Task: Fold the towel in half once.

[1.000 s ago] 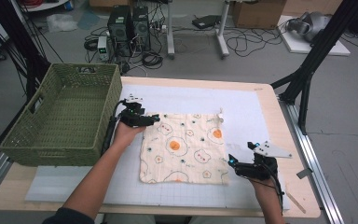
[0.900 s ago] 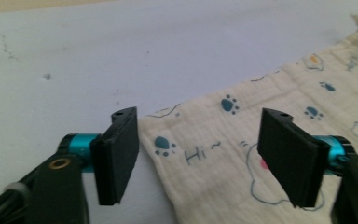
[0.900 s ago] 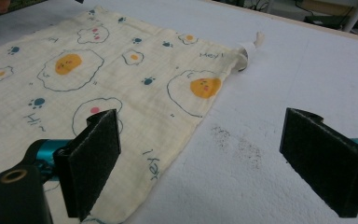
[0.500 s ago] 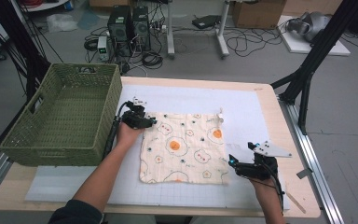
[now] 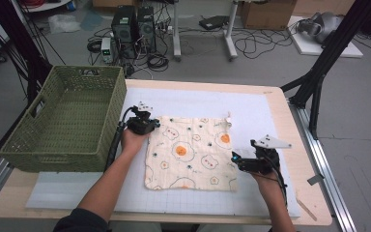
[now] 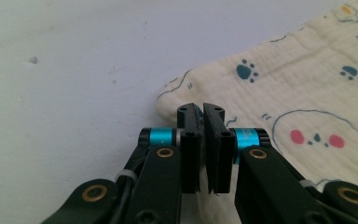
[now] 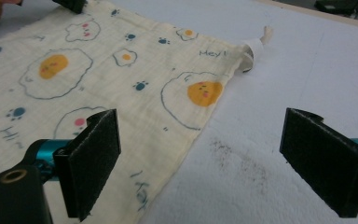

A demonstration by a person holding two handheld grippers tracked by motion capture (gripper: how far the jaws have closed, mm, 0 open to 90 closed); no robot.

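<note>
- A green basket (image 5: 63,123) is seen at the left of the table, standing empty as far as its inside shows; nothing has been put into it.
- The left gripper (image 5: 147,124) is held at the far left corner of the cloth (image 5: 193,152), just right of the basket.
- In the left gripper view its jaws have just been closing and are brought almost together at the cloth (image 6: 279,93) corner; whether fabric is truly pinched between the pads cannot be made out, as the tips sit right at the rounded edge.
- The cloth, printed with fried eggs and paw marks, is spread flat in the middle of the white mat (image 5: 251,104), unfolded and not lifted anywhere.
- A small white tag (image 5: 228,120) is seen at the far right corner of the cloth.
- The right gripper (image 5: 235,159) is held at the near right edge of the cloth, with its jaws spread wide and nothing between them.
- In the right gripper view the cloth (image 7: 121,65) edge lies ahead of the left jaw, and bare mat lies between the pads.
- Judged from this, the work is at its start: one corner is probably secured, while the right-hand grip, any lifting or folding, and any move toward the basket are not yet done.
</note>
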